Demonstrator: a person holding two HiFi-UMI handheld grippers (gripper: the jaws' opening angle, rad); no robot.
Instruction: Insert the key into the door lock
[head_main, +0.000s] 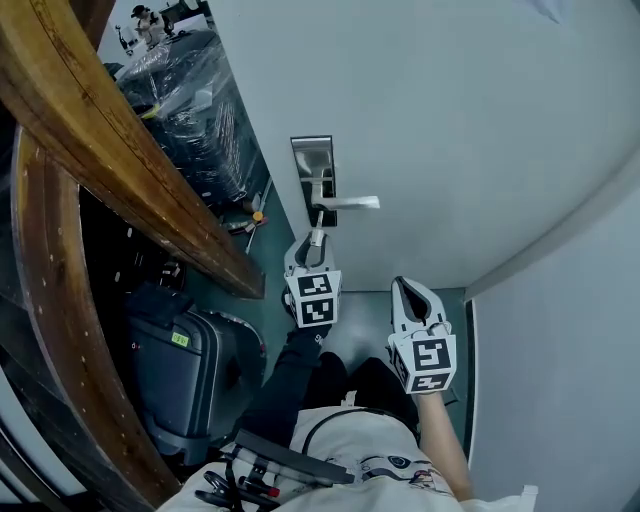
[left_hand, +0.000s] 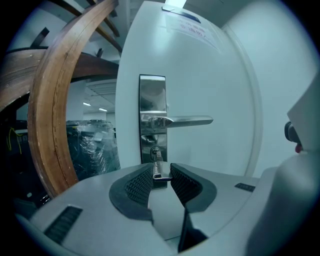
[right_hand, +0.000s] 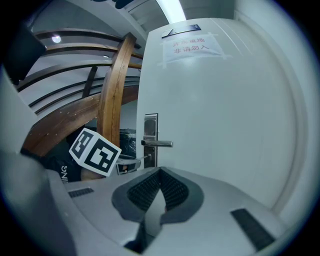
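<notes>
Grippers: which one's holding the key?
The left gripper: it clamps the silver key, pointed at the door lock. The right gripper, farther back, has its jaws shut on nothing.

The left tool (head_main: 317, 243) points at the white door (head_main: 450, 120). The key (head_main: 319, 220) at its tip meets the lower end of the metal lock plate (head_main: 312, 160), just under the lever handle (head_main: 350, 203). The right tool (head_main: 405, 290) hangs lower, to the right. A dark suitcase (head_main: 180, 365) stands beside a curved wooden beam (head_main: 120, 160).

Storage area — plastic-wrapped goods (head_main: 195, 110), suitcase (head_main: 185, 375), timber beams (head_main: 120, 150).
</notes>
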